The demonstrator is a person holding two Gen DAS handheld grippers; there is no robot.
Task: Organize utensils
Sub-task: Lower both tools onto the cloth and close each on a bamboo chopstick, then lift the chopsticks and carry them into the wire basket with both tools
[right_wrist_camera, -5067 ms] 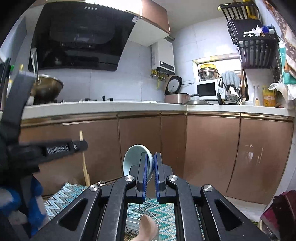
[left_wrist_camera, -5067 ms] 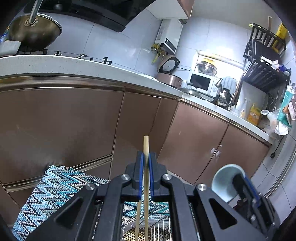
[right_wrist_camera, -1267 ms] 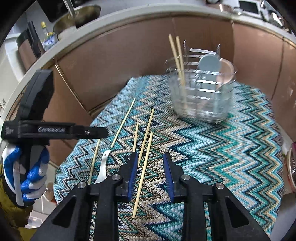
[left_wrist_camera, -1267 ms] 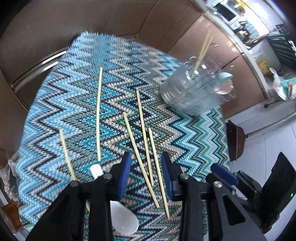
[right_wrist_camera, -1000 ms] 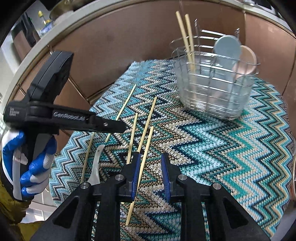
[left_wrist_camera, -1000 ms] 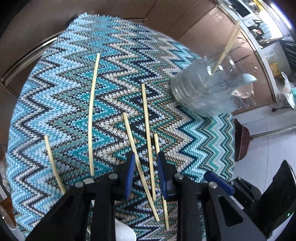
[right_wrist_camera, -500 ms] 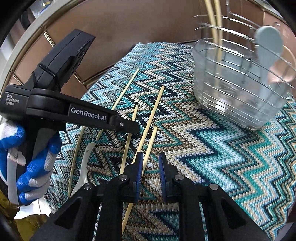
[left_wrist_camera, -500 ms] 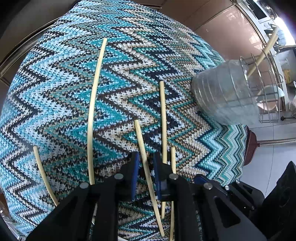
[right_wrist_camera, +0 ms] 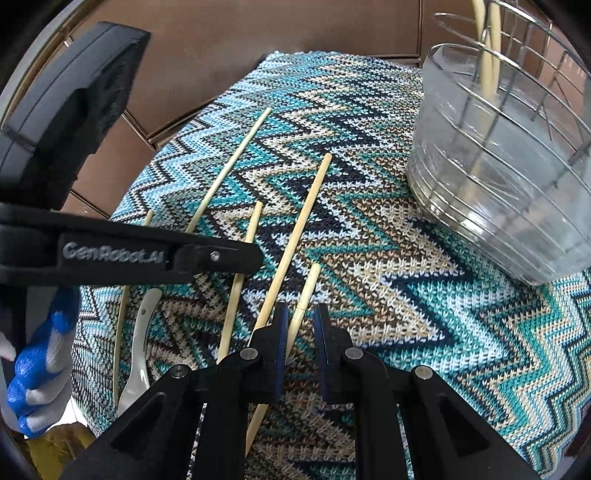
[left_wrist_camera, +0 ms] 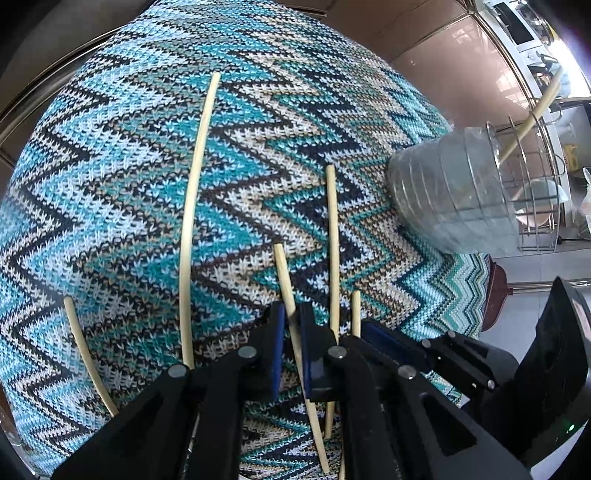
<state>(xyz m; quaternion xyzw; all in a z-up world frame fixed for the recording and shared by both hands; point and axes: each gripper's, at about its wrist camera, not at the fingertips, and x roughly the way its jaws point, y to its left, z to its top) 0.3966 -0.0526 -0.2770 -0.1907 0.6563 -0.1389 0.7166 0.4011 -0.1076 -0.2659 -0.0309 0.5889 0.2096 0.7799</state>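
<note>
Several wooden chopsticks lie loose on a blue zigzag knitted mat [left_wrist_camera: 110, 166]. My left gripper [left_wrist_camera: 291, 314] points down at the mat and is shut on one chopstick [left_wrist_camera: 282, 266], whose tip sticks out ahead of the pads. My right gripper [right_wrist_camera: 300, 317] stands just to its right. Its jaws are narrowly apart around a shorter chopstick [right_wrist_camera: 308, 288], which lies against the left pad with a gap on the other side. A white spoon [right_wrist_camera: 138, 354] lies at the mat's left edge. The wire utensil holder [right_wrist_camera: 498, 184] with a clear liner stands at the far right and holds two chopsticks [right_wrist_camera: 487, 55].
Another long chopstick [right_wrist_camera: 295, 236] lies between the two gripped ones, and two more [left_wrist_camera: 192, 221] [left_wrist_camera: 81, 339] lie further left. A gloved hand [right_wrist_camera: 33, 373] holds the left gripper. Brown cabinet doors [right_wrist_camera: 258, 33] rise behind the mat.
Both grippers have come down close to the mat. The left jaws have closed on a chopstick. The right jaws have narrowed around the shorter chopstick as that gripper moved toward the holder.
</note>
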